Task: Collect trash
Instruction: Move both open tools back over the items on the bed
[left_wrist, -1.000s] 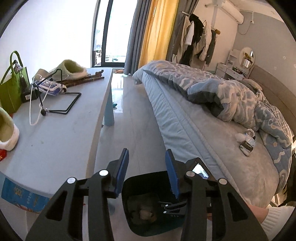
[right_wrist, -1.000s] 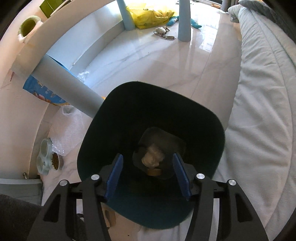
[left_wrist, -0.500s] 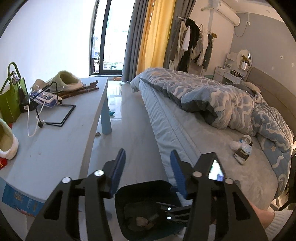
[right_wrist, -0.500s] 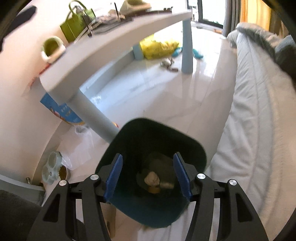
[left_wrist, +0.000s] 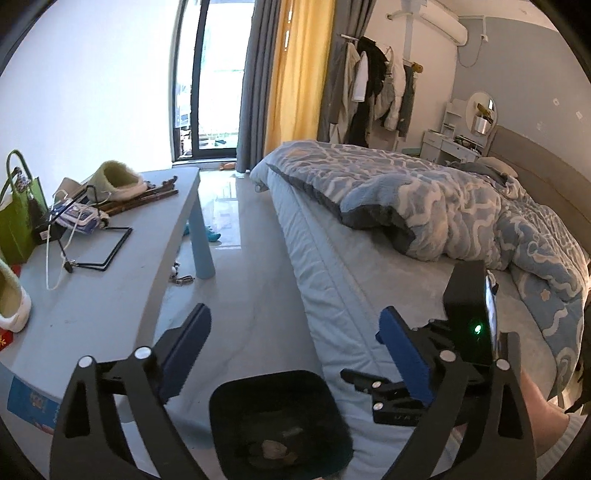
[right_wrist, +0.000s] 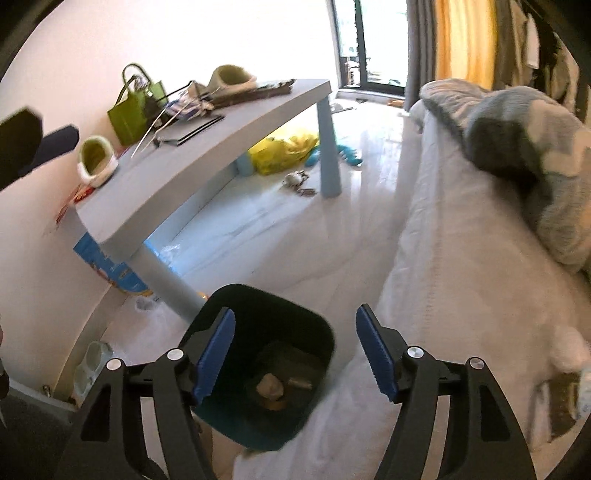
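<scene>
A dark bin (right_wrist: 258, 369) stands on the floor (left_wrist: 255, 266) between the grey tabletop's leg (right_wrist: 166, 284) and the edge of the bed (left_wrist: 351, 295), its square mouth facing up. At its bottom lies the trash (right_wrist: 271, 386): a pale crumpled wad with a few brownish scraps beside it. The wad has no clear long axis.

The right gripper (right_wrist: 295, 354) hangs above the bin, pointing steeply down into it. Its jaws are opening, with nothing between the blue pads. The left gripper (left_wrist: 293, 350) is also above the bin and tilts down less steeply. Its jaws are opening too and stand wide apart, empty.

On the tabletop (left_wrist: 92, 295) sit a green bag (left_wrist: 18, 221), two fuzzy slippers, a wire stand and a white cable. A yellow bag (right_wrist: 284, 151) lies on the floor under it. A rumpled blue blanket (left_wrist: 424, 206) covers the far part of the bed.
</scene>
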